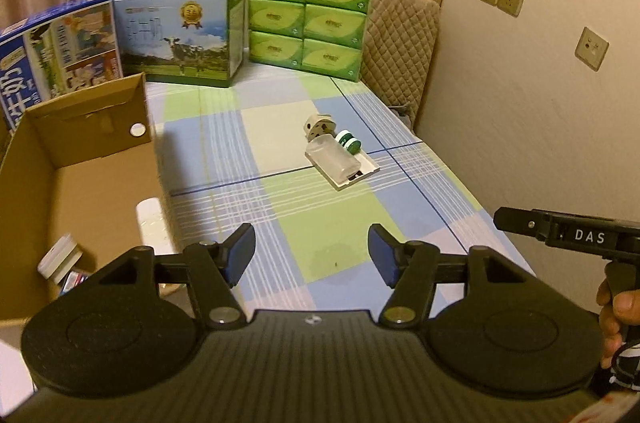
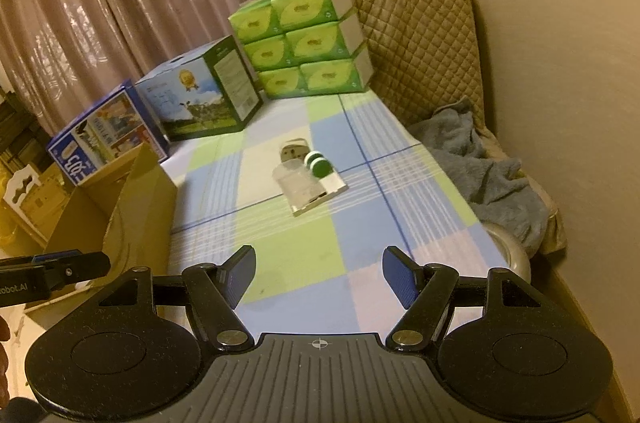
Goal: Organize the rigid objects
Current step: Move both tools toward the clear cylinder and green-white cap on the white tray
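Clear bottle (image 1: 335, 159) lies mid-table on a white tray (image 1: 362, 172), long axis diagonal, its base toward the cameras. Green caps (image 1: 349, 142) touch its far side; plug (image 1: 318, 127) just behind. Left gripper (image 1: 311, 255) and right gripper (image 2: 319, 277): jaws apart, empty, above the cloth. Only the left view shows inside the carton (image 1: 92, 159); only the right shows the blue towel (image 2: 480, 159).

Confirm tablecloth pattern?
Checked tablecloth: blue, green and white squares with thin lines; right wrist view shows it best.
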A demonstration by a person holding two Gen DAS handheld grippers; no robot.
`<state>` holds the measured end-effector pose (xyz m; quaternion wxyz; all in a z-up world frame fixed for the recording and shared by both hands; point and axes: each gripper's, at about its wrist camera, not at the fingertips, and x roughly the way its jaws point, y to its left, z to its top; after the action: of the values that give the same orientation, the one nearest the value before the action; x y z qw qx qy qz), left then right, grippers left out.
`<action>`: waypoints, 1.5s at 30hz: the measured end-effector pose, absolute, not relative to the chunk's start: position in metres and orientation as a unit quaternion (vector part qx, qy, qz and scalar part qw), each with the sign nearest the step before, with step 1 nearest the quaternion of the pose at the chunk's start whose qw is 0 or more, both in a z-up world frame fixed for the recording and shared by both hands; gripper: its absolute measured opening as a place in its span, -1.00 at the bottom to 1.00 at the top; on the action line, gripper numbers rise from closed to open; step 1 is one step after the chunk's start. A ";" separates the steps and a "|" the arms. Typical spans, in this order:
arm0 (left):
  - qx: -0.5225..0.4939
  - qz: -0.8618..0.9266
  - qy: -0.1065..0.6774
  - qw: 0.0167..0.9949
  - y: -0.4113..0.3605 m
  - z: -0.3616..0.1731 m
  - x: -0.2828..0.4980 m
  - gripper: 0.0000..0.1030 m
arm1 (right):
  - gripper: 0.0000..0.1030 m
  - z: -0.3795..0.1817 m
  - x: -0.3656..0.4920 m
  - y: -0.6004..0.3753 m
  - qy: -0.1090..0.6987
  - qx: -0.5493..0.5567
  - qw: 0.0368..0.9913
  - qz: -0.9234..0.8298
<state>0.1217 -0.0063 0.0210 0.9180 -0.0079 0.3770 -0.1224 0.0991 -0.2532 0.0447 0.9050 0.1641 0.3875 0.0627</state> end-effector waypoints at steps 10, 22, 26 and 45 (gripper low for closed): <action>0.004 -0.128 0.387 0.913 -0.022 -0.001 0.175 0.15 | 0.31 0.013 0.150 -0.258 0.389 0.157 0.905 0.069; 0.022 -0.123 0.386 0.914 -0.047 -0.044 0.228 0.18 | 0.03 -0.051 0.228 -0.249 0.407 0.136 0.899 0.084; 0.019 -0.116 0.388 0.914 -0.050 -0.057 0.242 0.18 | -0.20 -0.061 0.246 -0.246 0.407 0.123 0.901 0.087; -0.009 -0.112 0.401 0.909 -0.049 -0.093 0.271 0.23 | -0.70 -0.115 0.323 -0.230 0.422 0.040 0.900 0.104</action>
<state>0.2707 -0.0491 -0.0925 0.9091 -0.0087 0.4012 -0.1119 0.3233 -0.2303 -0.1147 0.8999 0.0397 0.4217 0.1040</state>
